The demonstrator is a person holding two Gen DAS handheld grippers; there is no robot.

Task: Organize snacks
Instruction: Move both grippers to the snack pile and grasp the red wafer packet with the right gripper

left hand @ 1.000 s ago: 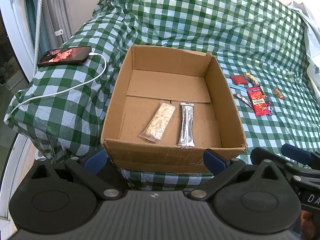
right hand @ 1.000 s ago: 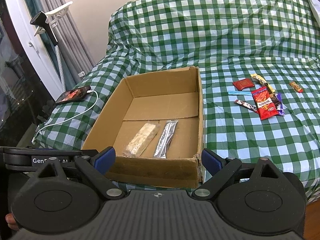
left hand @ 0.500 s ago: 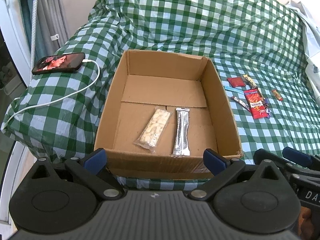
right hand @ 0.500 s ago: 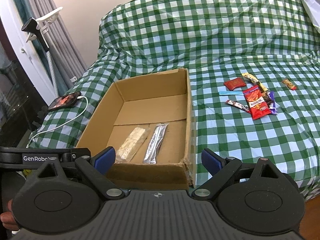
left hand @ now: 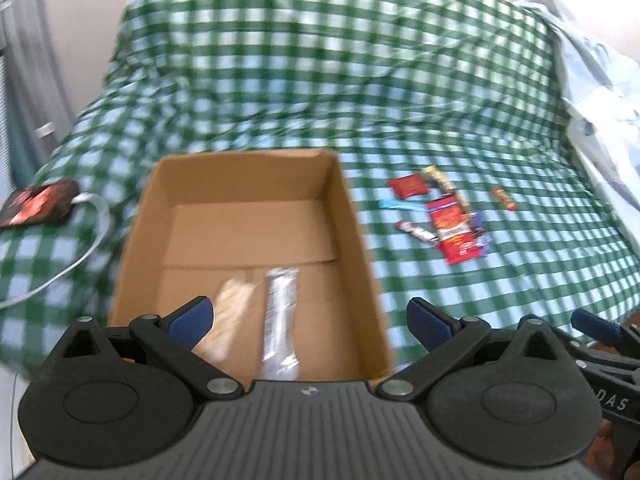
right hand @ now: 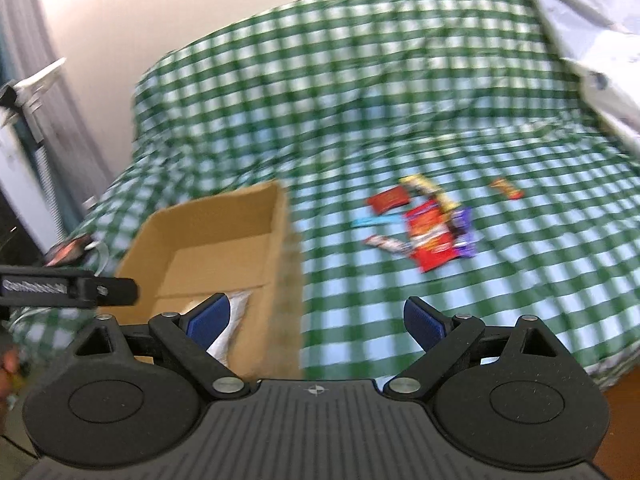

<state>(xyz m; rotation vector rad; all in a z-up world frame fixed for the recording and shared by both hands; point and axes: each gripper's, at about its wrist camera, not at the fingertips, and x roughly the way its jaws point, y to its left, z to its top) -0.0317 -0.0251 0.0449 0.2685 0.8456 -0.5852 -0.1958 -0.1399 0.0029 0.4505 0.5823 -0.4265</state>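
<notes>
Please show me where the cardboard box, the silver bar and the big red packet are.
box (left hand: 248, 220), left wrist view, on the bare inner floor.
silver bar (left hand: 280, 320), left wrist view, on the middle of the wrapper, inside the box.
red packet (right hand: 430, 238), right wrist view, on the middle of its face.

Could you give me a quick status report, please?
Both grippers, left and right, open, empty. Two bars in box; loose snacks on bedspread right of it. Nothing blocking.
</notes>
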